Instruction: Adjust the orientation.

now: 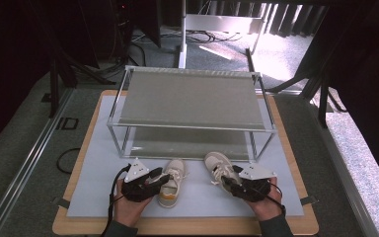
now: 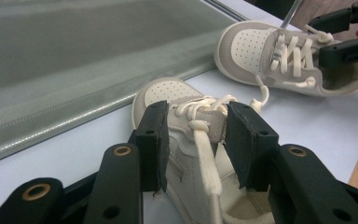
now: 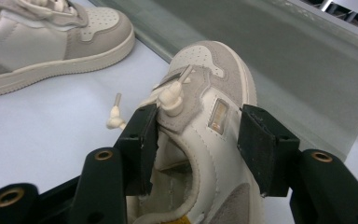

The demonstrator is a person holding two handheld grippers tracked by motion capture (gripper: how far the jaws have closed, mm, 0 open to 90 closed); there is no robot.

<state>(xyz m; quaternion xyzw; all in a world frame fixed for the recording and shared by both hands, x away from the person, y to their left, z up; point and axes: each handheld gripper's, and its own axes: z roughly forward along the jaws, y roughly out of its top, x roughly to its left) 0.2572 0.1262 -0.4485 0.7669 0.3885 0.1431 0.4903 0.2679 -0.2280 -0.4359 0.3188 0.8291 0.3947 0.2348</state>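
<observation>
Two cream and grey sneakers lie on the white mat (image 1: 98, 168), toes toward the rack. My left gripper (image 1: 163, 178) is at the left sneaker (image 1: 176, 168). In the left gripper view its jaws (image 2: 198, 126) press on both sides of the laced tongue of that sneaker (image 2: 161, 91). My right gripper (image 1: 227, 183) is at the right sneaker (image 1: 216, 165). In the right gripper view one jaw sits inside the sneaker's (image 3: 205, 65) opening and the other against its outer wall, with the gripper (image 3: 196, 135) shut on it. The left sneaker (image 3: 51, 42) lies beyond.
A two-tier metal rack (image 1: 190, 98) with grey shelves stands just behind the sneakers. The mat covers a wooden table (image 1: 187, 228). The person's hands come in from the near edge. Cables and stands lie on the floor beyond.
</observation>
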